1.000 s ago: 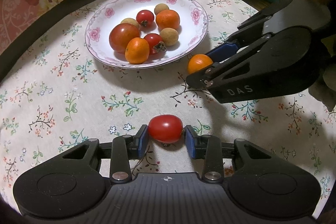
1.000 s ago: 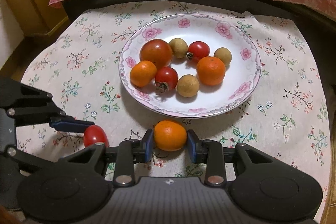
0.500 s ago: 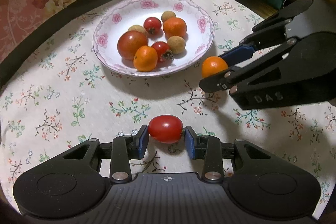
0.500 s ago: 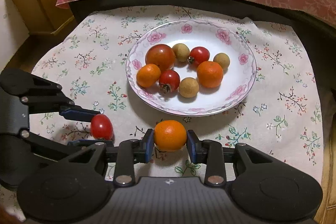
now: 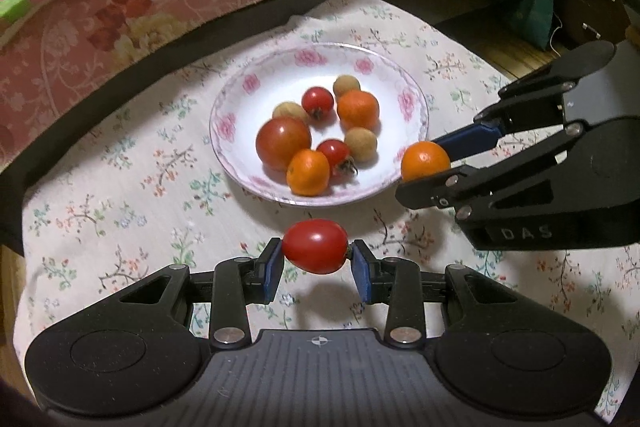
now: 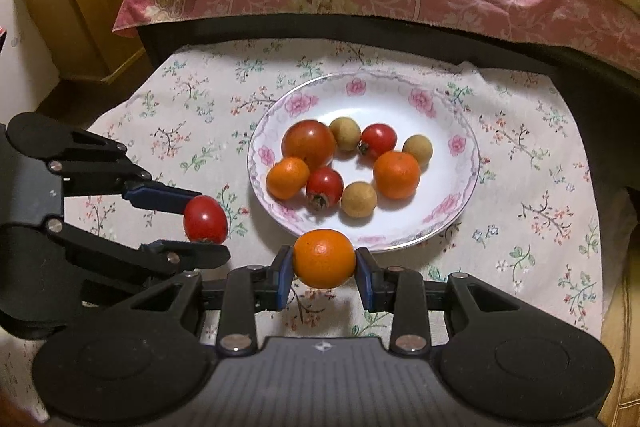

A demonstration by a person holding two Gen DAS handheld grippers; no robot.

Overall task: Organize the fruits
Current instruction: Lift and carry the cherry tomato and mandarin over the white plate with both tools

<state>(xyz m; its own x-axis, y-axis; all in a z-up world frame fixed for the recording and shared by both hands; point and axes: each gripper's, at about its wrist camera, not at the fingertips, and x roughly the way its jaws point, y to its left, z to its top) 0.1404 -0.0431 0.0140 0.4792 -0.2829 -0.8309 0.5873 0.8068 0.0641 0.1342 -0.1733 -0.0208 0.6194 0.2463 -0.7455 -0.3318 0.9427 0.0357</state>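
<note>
Above floral tablecloth [image 5: 120, 187], left claw [image 5: 316, 259] tight round glossy red tomato [image 5: 315, 246], right claw [image 6: 324, 269] round orange [image 6: 324, 258].

Left gripper [image 5: 316, 269]: matte black plastic body, ribbed grey centre panel with a small crosshair mark, two round recessed discs at the flanks. Black linkage arms carry silver screws. Fingers [image 5: 271, 269] are faced with blue pads. Right gripper [image 6: 324, 273]: identical build; its side, seen from the left wrist camera, bears raised lettering "DAS".
</note>
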